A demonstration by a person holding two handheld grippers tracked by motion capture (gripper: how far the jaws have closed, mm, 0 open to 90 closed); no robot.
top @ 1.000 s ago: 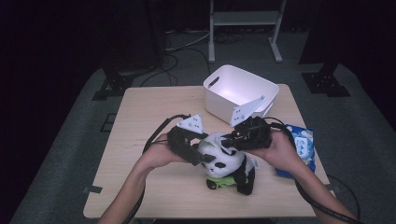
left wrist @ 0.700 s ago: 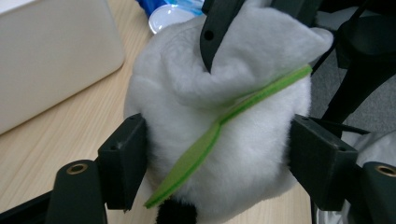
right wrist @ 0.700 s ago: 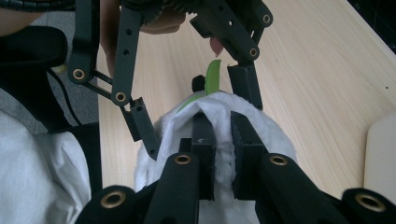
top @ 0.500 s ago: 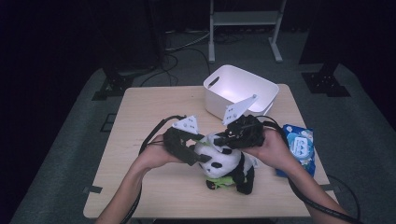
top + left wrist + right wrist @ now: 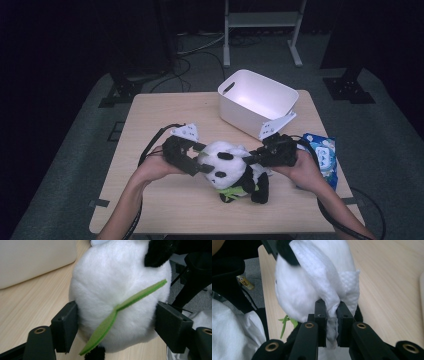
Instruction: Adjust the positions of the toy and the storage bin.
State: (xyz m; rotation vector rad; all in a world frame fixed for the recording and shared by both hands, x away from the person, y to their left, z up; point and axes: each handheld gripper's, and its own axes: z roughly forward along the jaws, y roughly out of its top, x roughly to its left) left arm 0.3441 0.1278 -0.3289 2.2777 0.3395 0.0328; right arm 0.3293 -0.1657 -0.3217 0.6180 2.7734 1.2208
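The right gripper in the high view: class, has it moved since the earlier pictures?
Yes. The right gripper, shut on a white wipe, has come down the picture, away from the white plastic tub, and presses against the plush panda.

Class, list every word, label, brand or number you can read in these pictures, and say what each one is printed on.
No text reads clearly enough to quote.
Blue wipes packet at the table's right edge: printed white panel, too small and blurred to read.
Yellow tag on the floor in the right gripper view: dark markings, illegible.
Plush panda, white bin, white wipe: no lettering seen.
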